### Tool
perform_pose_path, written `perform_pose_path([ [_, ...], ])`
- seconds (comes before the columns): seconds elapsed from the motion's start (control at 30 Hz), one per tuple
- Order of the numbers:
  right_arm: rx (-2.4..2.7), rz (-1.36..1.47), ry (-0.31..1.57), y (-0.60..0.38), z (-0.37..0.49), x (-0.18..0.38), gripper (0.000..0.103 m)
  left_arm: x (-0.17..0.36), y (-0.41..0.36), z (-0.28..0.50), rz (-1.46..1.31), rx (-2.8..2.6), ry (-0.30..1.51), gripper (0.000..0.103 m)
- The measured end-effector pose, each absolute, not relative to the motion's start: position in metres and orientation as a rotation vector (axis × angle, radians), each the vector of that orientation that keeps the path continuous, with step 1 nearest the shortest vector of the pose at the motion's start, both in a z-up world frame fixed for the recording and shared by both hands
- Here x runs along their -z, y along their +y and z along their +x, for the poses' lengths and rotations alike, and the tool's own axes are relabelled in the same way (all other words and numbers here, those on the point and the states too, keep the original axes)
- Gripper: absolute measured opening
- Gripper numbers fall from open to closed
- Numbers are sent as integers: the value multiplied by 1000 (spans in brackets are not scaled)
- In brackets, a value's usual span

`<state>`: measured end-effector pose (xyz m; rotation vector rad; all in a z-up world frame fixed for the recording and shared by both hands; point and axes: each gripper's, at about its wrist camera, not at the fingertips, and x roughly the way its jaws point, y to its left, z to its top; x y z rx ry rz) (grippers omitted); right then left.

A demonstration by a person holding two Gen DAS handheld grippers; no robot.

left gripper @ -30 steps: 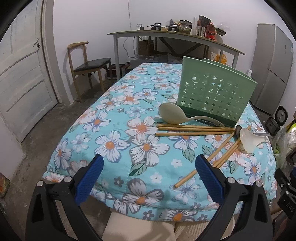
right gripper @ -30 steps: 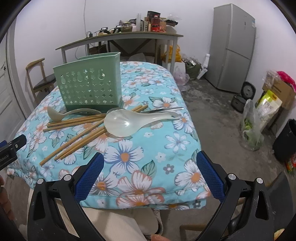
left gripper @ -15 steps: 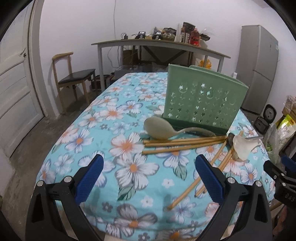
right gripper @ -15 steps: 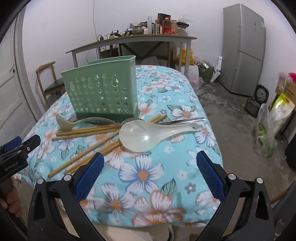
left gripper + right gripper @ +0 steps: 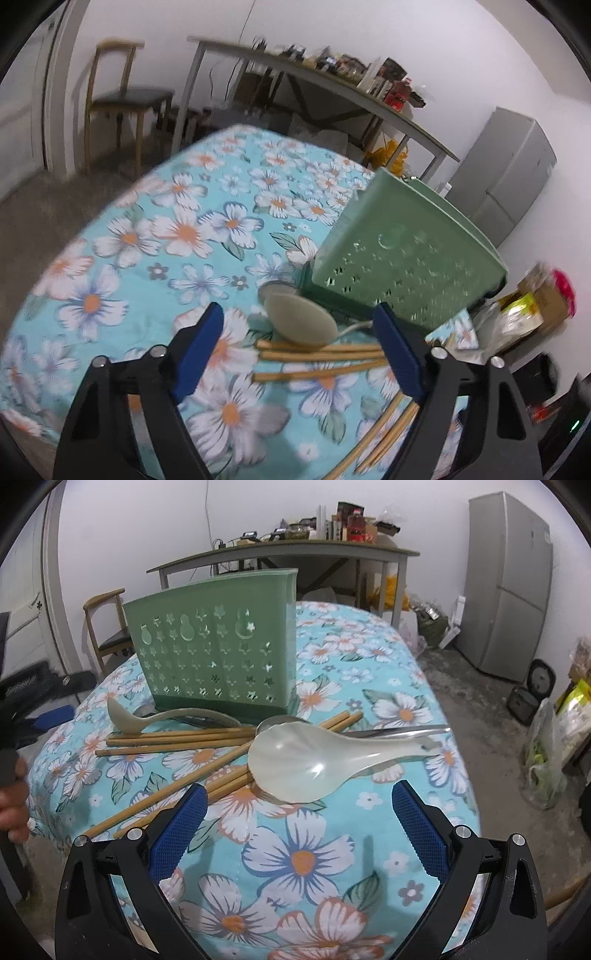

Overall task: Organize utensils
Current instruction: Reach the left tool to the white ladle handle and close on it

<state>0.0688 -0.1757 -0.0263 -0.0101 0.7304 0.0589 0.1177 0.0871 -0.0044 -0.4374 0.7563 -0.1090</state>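
A green perforated utensil holder [image 5: 218, 646] stands on the floral tablecloth [image 5: 303, 856]; it also shows in the left wrist view [image 5: 402, 262]. In front of it lie a beige ladle [image 5: 162, 716], several wooden chopsticks [image 5: 177, 738], a metal spoon [image 5: 391, 732] and a large translucent white rice spoon [image 5: 310, 764]. My right gripper [image 5: 299, 816] is open and empty, just short of the white spoon. My left gripper [image 5: 299, 350] is open and empty, its fingers straddling the beige ladle bowl [image 5: 299, 325] and chopstick ends [image 5: 317, 356] from above.
A long grey table [image 5: 288, 552] with clutter stands behind, a wooden chair [image 5: 107, 627] at the left, a grey fridge [image 5: 513, 587] at the right. Bags [image 5: 546, 746] and a rice cooker [image 5: 532, 690] sit on the floor right of the table.
Both grippers have moved forward over the table. The left one has tilted and closed in on the beige ladle; the right one has come close to the white spoon.
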Motion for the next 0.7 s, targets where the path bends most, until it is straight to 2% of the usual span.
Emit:
perform_pose_path([
  [0.13, -79, -5, 777, -174, 75, 41, 95, 12, 88, 137, -487, 103, 825, 67],
  [0.4, -79, -64, 810, -166, 81, 66, 95, 30, 84, 158, -515, 81, 959, 56],
  [0.7, -100, -5, 814, -175, 80, 70, 95, 35, 81, 158, -518, 77, 1004, 41],
])
